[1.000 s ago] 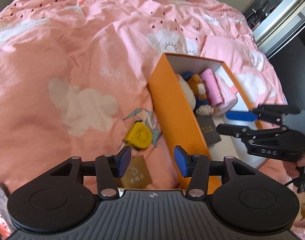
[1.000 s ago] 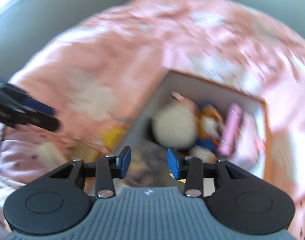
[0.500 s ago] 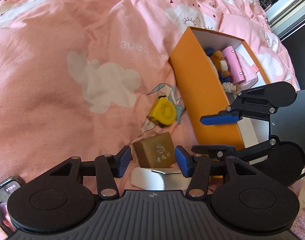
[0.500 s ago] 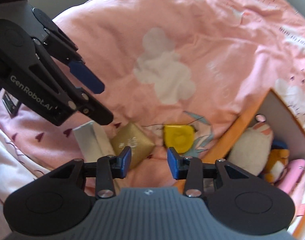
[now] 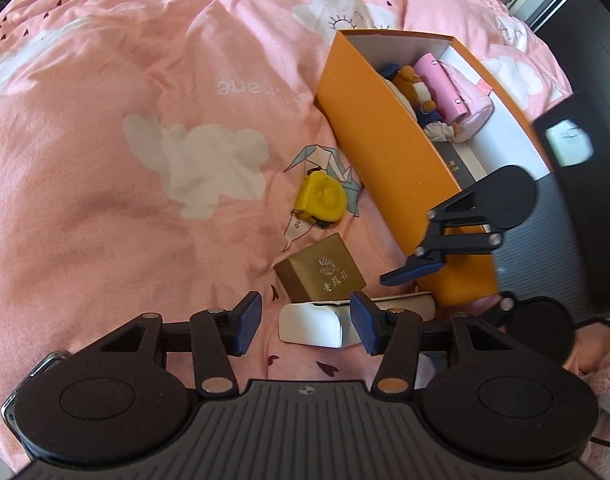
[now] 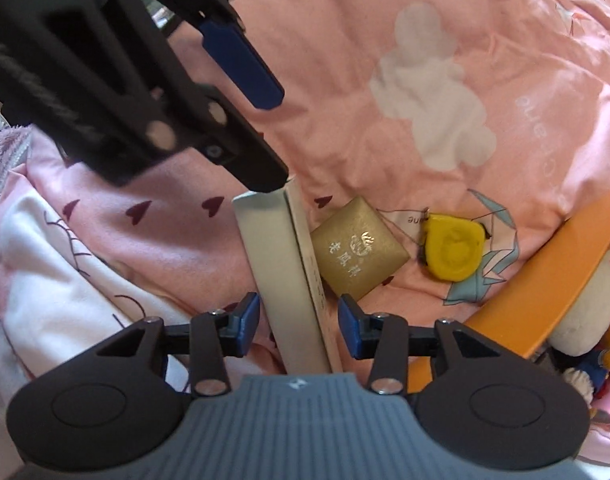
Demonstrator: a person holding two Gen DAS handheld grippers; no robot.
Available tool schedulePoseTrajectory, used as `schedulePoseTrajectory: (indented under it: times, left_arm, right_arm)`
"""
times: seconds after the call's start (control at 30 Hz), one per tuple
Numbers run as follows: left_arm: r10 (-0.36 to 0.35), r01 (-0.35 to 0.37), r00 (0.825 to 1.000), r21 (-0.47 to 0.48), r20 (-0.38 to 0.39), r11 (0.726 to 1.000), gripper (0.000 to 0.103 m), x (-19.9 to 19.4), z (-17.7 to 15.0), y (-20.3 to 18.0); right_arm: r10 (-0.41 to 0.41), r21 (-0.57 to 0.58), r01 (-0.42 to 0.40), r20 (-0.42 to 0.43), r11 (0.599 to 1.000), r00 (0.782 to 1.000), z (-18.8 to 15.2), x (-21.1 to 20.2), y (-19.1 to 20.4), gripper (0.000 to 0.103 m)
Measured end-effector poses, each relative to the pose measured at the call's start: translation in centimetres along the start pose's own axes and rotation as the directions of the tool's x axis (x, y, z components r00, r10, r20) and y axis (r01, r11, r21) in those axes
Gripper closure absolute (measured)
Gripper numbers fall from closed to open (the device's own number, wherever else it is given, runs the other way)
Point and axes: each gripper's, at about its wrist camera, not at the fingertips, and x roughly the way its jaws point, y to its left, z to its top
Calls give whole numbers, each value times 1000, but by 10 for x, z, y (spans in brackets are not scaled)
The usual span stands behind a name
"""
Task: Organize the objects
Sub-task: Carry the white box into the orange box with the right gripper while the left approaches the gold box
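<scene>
On the bed's pink duvet, the left gripper hangs with jaws apart over the white box. The gold box and yellow tape measure lie beside it, then the orange box. The right gripper straddles the white box, jaws apart.

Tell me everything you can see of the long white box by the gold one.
The white box is long, slim, plain matte cardboard with faint print down one side face. It lies flat on the pink bedspread, touching or nearly touching the gold box. The open right gripper straddles its near end, not gripping; the left gripper fronts its other end.
</scene>
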Motion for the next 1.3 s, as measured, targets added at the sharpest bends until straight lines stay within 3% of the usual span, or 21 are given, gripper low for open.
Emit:
schedulePoseTrajectory:
  times: [0.27, 0.4, 0.47, 0.63, 0.73, 0.83, 0.93, 1.03, 1.1, 1.3]
  left_arm:
    - [-7, 6, 999, 23, 46, 1000, 43, -16, -6, -2]
    - [-6, 7, 992, -6, 128, 1000, 41, -36, -8, -2]
    - [-5, 9, 984, -23, 176, 1000, 34, -46, -9, -3]
    - [24, -15, 969, -36, 245, 999, 25, -58, -9, -15]
    - [4, 2, 969, -26, 249, 1000, 22, -55, -8, -23]
    - [-22, 35, 972, -54, 234, 998, 19, -42, -6, -26]
    - [-20, 47, 980, -136, 197, 990, 18, -18, -6, -24]
    - [-8, 39, 992, -257, 123, 966, 18, 10, -7, -18]
    - [-12, 43, 994, -301, 105, 953, 18, 26, -10, -17]
    - [113, -76, 991, -385, 73, 920, 18, 58, -14, -23]
  right_arm:
    - [-31, 34, 30, 30, 999, 999, -5, 6, 2, 68]
    - [-68, 100, 57, 107, 993, 992, -9, -19, -5, 71]
    - [-68, 160, 42, 160, 986, 985, -10, -39, -14, 71]
    - [-118, 269, 37, 291, 962, 949, -18, -98, -28, 71]
    - [-133, 313, 13, 367, 950, 920, -29, -136, -36, 72]
    - [-194, 311, 67, 398, 948, 897, -40, -164, -36, 72]
    - [-266, 281, 168, 362, 945, 893, -51, -178, -37, 72]
    - [-299, 220, 244, 273, 945, 914, -65, -173, -43, 72]
    - [-294, 164, 263, 205, 951, 934, -76, -161, -51, 72]
    - [-274, 55, 274, 3, 960, 962, -92, -115, -77, 72]
